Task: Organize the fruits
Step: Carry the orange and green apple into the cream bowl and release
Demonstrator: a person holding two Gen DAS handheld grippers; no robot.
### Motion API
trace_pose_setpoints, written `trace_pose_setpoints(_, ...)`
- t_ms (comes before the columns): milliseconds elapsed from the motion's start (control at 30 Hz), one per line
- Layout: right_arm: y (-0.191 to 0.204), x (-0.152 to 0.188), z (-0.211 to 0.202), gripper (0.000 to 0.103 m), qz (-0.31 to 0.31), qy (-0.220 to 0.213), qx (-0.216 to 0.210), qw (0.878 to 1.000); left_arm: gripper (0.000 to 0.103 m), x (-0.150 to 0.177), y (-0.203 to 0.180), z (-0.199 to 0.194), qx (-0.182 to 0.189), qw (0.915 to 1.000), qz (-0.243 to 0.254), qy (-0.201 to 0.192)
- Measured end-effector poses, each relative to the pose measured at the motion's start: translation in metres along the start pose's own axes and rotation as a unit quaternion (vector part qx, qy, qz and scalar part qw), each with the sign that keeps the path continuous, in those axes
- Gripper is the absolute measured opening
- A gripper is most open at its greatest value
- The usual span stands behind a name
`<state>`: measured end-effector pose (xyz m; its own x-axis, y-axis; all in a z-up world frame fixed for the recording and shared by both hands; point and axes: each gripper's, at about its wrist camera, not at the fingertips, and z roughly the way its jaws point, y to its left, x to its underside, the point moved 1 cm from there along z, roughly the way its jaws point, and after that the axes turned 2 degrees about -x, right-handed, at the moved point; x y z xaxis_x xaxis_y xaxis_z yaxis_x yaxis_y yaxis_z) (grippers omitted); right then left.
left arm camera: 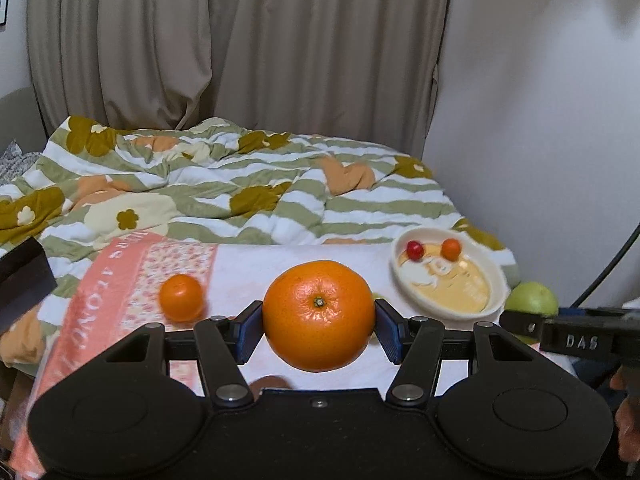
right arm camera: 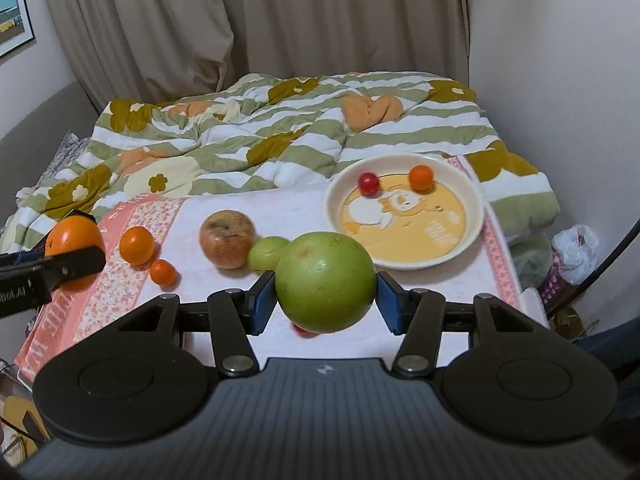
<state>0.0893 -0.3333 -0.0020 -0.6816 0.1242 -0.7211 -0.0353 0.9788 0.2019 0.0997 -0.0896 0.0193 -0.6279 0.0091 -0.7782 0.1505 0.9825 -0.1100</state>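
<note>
Two small fruits (right arm camera: 368, 183) in bowl (right arm camera: 476, 216)

A small red fruit (right arm camera: 301, 329) hides behind the green apple (right arm camera: 325, 281).

Four oranges (right arm camera: 137, 245), three apples (right arm camera: 227, 238), two tomatoes (right arm camera: 368, 183), one bowl (right arm camera: 476, 216).

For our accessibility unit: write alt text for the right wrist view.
The right gripper holds a green apple above a towel on a bed. Behind, a cream plate holds two small tomatoes; loose fruit lies left.
</note>
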Motion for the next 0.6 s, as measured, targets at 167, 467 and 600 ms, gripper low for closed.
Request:
trace_pose_setpoints(167,-0.042,-0.015,0.000,0.068,-0.020,0.000,-0.005,1.000,0.062,-0.008,-0.040,0.013,0.001,0.9999,-0.013,-0.011)
trace_pose_setpoints(467,-0.096,-0.037,0.020,0.068,-0.022,0.002,0.002,1.000,0.063,-0.024,-0.096,0.058,0.018,0.9998,0.003,0.003)
trace_pose_setpoints(600,-0.114,-0.051,0.035,0.068,-0.015,0.000,0.010,1.000,0.063,-0.031,-0.110,0.093,0.021,0.9995,0.014,0.017)
